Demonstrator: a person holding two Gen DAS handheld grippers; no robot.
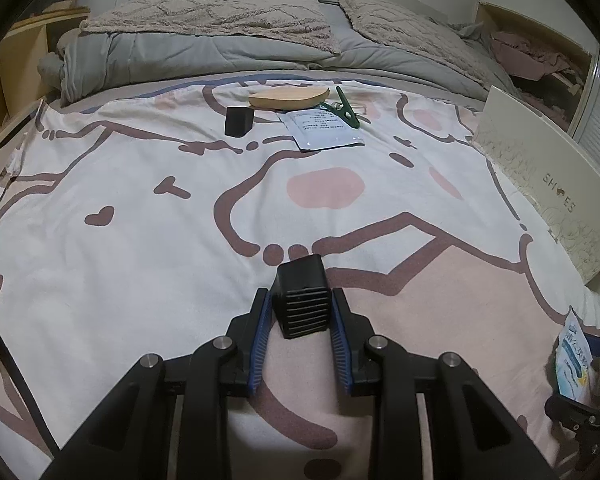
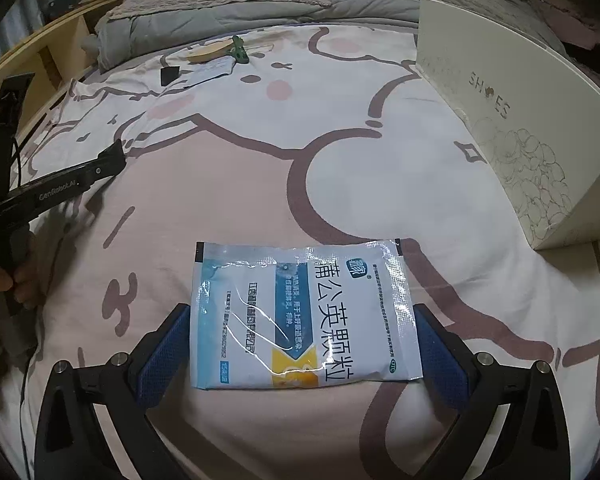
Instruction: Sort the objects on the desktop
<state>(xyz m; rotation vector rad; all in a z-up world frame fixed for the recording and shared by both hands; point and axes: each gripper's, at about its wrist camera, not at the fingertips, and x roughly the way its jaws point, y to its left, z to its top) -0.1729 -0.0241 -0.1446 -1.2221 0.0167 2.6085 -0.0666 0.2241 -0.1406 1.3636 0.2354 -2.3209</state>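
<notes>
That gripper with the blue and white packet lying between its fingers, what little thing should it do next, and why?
Probably close. The right gripper is wide open with the packet lying flat on the blanket between its fingers, which don't seem to press it yet. Squeezing would let it lift the packet for sorting.

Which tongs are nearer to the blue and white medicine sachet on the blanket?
Right. The right tongs stand open around the medicine sachet, one finger on either side. The left tongs sit off to its left, shut on a black block.
</notes>
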